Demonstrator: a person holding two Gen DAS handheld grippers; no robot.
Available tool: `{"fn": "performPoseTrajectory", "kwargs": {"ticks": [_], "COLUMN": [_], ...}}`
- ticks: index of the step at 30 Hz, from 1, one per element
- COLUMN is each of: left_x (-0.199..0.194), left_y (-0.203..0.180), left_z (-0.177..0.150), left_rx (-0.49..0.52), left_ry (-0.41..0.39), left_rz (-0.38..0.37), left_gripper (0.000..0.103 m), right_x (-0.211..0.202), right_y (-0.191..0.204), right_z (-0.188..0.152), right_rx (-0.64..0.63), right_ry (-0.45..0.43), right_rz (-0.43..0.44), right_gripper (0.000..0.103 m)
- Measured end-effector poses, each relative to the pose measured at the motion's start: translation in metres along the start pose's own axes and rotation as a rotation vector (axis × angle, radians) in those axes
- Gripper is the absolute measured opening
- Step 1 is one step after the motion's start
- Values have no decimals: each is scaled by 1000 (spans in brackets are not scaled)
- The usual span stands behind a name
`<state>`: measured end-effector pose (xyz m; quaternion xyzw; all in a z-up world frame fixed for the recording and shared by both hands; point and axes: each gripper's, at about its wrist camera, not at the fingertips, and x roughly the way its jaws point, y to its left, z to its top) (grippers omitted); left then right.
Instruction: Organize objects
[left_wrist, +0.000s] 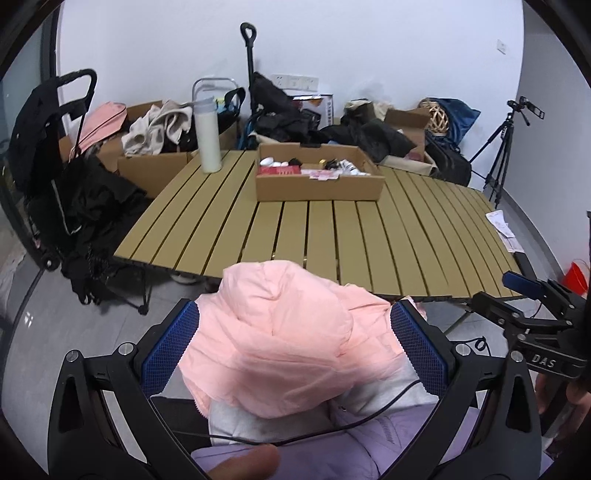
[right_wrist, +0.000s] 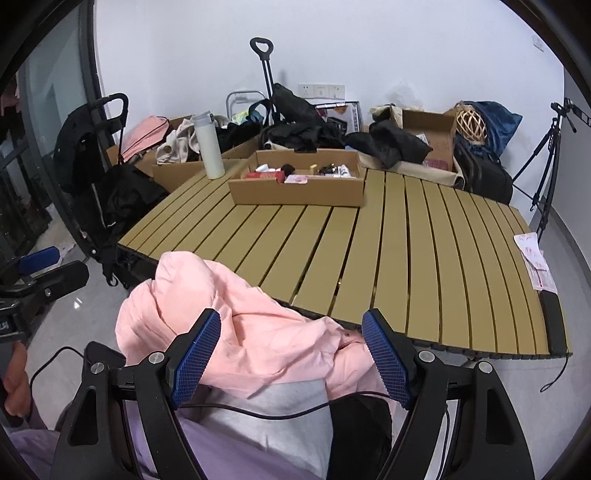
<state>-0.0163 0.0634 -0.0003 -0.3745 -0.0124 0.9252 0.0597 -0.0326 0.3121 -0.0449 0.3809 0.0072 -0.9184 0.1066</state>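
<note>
A pink padded jacket (left_wrist: 280, 332) lies bunched in front of the slatted table's near edge (left_wrist: 332, 236), over grey and lilac cloth. My left gripper (left_wrist: 295, 317) is open with its blue pads on either side of the jacket. My right gripper (right_wrist: 291, 332) is open too, jaws wide, with the jacket (right_wrist: 229, 314) between and below them. The right gripper also shows in the left wrist view (left_wrist: 532, 295) at the right, apart from the jacket. A cardboard tray (left_wrist: 317, 184) of small items and a white bottle (left_wrist: 208, 140) stand at the table's far side.
Boxes with clothes (left_wrist: 155, 133), black bags (left_wrist: 288, 110) and a trolley (left_wrist: 51, 155) crowd the floor behind and left of the table. A tripod (left_wrist: 506, 147) stands at the right. Papers (right_wrist: 535, 262) and a black phone (right_wrist: 554, 325) lie at the table's right edge. A black cable (right_wrist: 280, 413) crosses the cloth.
</note>
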Motion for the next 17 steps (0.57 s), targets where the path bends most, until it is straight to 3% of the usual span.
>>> {"fn": "performPoseTrajectory", "kwargs": {"ticks": [12,17], "left_x": [17,28], "left_y": [9,7], "left_z": [2,5], "left_rx": [-33,-2], "left_ry": [39,50], "left_rz": [15,5], "left_gripper": [103,103], "right_x": [4,7], "right_y": [-10,-14], "right_z": [3,6], "right_rx": [28,39], "right_ry": [-15,-19], "right_rz": [-14,-22], "right_gripper": [82,82]}}
